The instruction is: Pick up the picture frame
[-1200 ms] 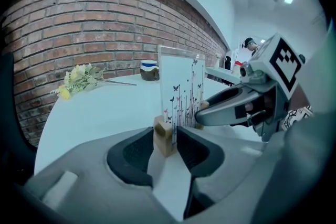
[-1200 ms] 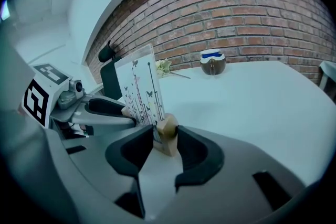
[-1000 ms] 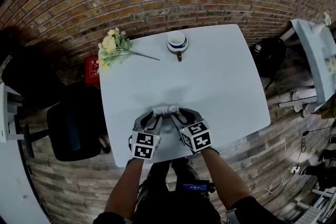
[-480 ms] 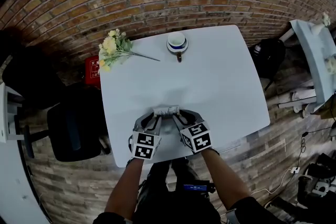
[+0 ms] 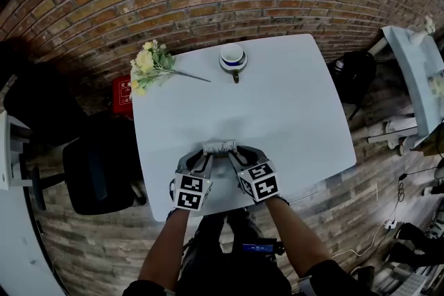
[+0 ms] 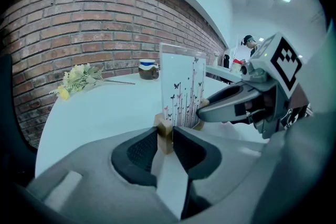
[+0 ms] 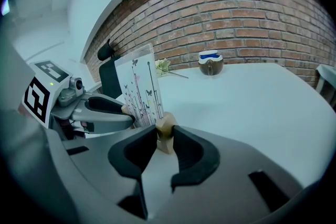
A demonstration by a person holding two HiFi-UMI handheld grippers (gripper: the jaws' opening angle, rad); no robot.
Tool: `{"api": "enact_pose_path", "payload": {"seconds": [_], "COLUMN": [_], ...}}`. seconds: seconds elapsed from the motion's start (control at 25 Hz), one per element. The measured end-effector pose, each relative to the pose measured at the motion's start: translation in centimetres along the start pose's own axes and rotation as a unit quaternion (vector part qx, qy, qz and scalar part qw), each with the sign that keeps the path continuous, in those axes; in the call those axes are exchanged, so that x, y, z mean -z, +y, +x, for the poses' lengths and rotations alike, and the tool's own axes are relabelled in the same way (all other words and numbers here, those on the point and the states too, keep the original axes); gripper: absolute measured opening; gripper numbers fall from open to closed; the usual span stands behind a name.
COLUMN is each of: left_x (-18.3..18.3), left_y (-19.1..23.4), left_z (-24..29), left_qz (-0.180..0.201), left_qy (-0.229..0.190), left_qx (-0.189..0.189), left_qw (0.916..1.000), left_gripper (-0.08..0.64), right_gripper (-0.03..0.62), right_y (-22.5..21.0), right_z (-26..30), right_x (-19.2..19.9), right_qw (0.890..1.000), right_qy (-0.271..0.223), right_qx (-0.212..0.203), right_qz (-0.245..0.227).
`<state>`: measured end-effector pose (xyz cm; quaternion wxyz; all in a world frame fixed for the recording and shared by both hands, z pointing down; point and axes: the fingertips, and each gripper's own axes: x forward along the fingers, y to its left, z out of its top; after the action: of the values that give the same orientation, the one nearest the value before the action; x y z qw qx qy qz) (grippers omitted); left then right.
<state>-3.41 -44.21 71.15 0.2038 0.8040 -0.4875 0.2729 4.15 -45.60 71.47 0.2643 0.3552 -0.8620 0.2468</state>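
The picture frame (image 5: pixel 219 146) stands upright on the white desk (image 5: pixel 291 100), close to the near edge and directly ahead of the person. Its long axis runs left to right across the desk, and the printed panel rises vertically from two wooden feet, one at each end.

The left tongs (image 5: pixel 206 153) take the frame's left end and the right tongs (image 5: pixel 233 153) take its right end. Both point forward and downward and converge on the frame from the near side. Neither hand is nearer, since each sits at its own end of the axis.

The jaws of both tongs have just been closing. In the left gripper view, the left wooden foot (image 6: pixel 165 131) sits between the pads, and both pads bear on it. In the right gripper view, the right wooden foot (image 7: pixel 166 129) is clenched in the same manner.

The frame has not yet left the desk. The lift appears to require both hands to rise together with the long axis kept level, because an uneven rise would likely tilt the panel or work a foot out of its grip.

The flowers (image 5: pixel 149 62) and the cup (image 5: pixel 234 56) lie well apart at the far edge.
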Motion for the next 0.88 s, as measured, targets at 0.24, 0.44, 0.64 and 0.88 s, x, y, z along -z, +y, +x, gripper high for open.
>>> {"api": "enact_pose_path", "payload": {"seconds": [0.24, 0.44, 0.64, 0.88], "left_x": [-0.3, -0.7, -2.0, -4.7], "left_y": [-0.2, -0.4, -0.8, -1.5], "left_z": [-0.1, -0.4, -1.0, -2.6], "left_qz": [0.004, 0.009, 0.014, 0.033], "left_qy": [0.003, 0.002, -0.009, -0.029], "left_qx": [0.005, 0.010, 0.017, 0.026], "left_qw": [1.0000, 0.9999, 0.9997, 0.9987], "left_gripper": [0.100, 0.100, 0.100, 0.100], "right_gripper": [0.104, 0.103, 0.103, 0.103], "right_y": [-0.1, 0.0, 0.0, 0.1], "right_z": [-0.4, -0.9, -2.0, -4.4], "right_x": [-0.1, -0.4, -1.4, -3.5], "right_qw": [1.000, 1.000, 1.000, 0.999], "right_qy": [0.002, 0.001, -0.008, -0.026], "right_qx": [0.001, 0.008, 0.015, 0.029], "right_qz": [0.002, 0.003, 0.000, -0.001]}}
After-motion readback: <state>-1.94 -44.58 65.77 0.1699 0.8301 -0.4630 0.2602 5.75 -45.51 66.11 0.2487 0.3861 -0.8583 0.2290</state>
